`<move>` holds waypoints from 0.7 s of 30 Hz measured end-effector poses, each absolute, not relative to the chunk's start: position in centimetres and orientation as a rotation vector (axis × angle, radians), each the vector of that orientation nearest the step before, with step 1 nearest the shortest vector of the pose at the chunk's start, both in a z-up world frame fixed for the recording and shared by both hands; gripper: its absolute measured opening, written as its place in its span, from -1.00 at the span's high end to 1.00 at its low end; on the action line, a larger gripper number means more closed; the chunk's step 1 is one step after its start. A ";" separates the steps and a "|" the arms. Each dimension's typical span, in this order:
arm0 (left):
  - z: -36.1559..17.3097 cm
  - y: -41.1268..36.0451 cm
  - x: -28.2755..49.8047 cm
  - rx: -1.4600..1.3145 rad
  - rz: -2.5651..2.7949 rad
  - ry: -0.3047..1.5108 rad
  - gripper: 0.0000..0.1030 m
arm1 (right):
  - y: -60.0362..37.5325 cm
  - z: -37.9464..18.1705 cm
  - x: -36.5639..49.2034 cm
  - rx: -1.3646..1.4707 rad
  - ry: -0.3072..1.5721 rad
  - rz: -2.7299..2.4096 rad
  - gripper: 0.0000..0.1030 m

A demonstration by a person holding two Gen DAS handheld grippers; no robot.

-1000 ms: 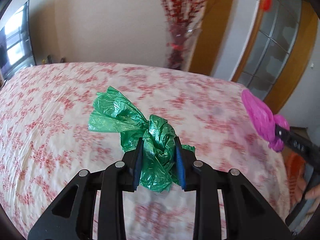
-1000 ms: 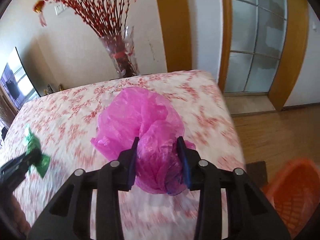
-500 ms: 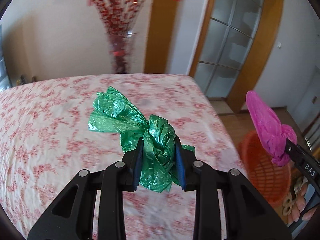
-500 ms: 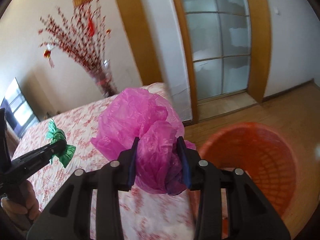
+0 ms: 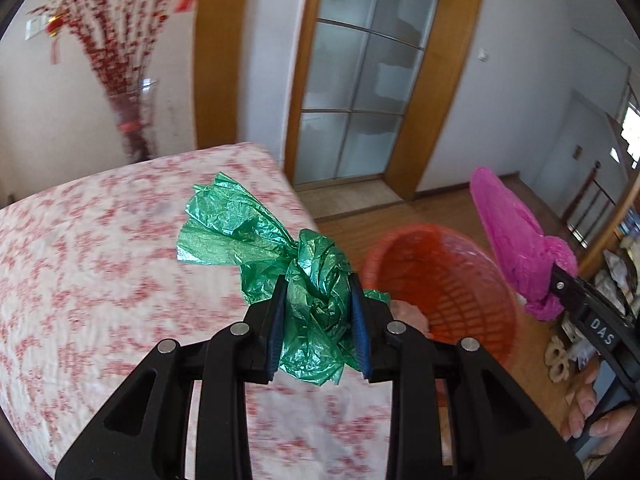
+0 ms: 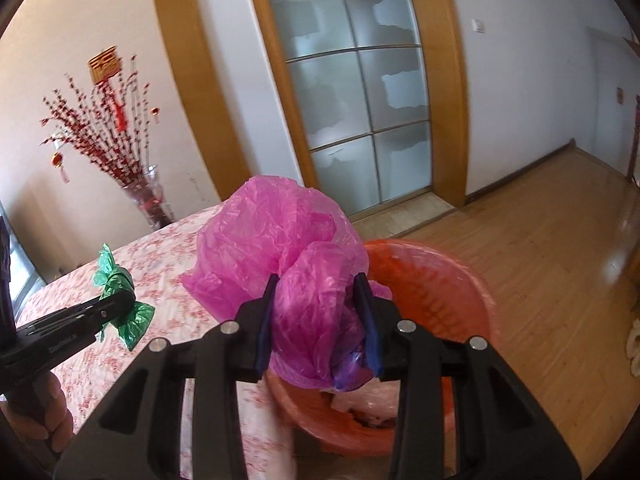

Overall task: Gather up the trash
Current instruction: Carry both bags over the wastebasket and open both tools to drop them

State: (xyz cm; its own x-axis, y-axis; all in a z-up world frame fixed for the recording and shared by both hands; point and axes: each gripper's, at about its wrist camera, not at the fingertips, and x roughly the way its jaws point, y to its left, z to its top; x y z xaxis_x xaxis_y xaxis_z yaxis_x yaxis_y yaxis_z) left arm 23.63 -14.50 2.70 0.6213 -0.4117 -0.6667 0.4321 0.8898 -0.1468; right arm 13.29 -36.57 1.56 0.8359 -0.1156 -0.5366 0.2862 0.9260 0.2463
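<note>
My left gripper [image 5: 318,320] is shut on a crumpled green plastic bag [image 5: 256,236] and holds it above the corner of the table with the red-flowered cloth [image 5: 100,264]. My right gripper [image 6: 320,320] is shut on a crumpled pink plastic bag [image 6: 276,240] and holds it over the near rim of an orange basket [image 6: 436,276] on the floor. The basket also shows in the left wrist view [image 5: 448,280], to the right of the green bag, with the pink bag [image 5: 512,232] above its right side.
A glass vase with red branches [image 6: 152,200] stands behind the table. A sliding glass door [image 6: 352,92] in a wooden frame is behind the basket. Wooden floor [image 6: 552,240] lies to the right. Slippers [image 5: 558,360] lie by the basket.
Both grippers have swung right, from over the table toward the table's corner and the orange basket, each still holding its bag. The basket has come into full view.
</note>
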 end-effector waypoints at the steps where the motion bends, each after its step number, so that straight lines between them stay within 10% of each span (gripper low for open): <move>1: 2.6 -15.2 23.4 0.034 -0.498 0.759 0.44 | -37.2 1.5 12.8 0.334 0.542 -0.225 0.28; 21: 0.5 -25.2 21.4 0.106 -0.702 0.807 0.44 | -42.2 -1.1 11.0 0.414 0.556 -0.341 0.28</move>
State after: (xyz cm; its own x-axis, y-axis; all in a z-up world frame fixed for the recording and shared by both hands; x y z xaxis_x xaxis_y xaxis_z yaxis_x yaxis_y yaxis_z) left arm 21.41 -25.22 0.51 0.4810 -0.5353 -0.6943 0.6129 0.7716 -0.1702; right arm 11.05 -42.24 -1.10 0.7977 -0.1985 -0.5694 0.4176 0.8630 0.2842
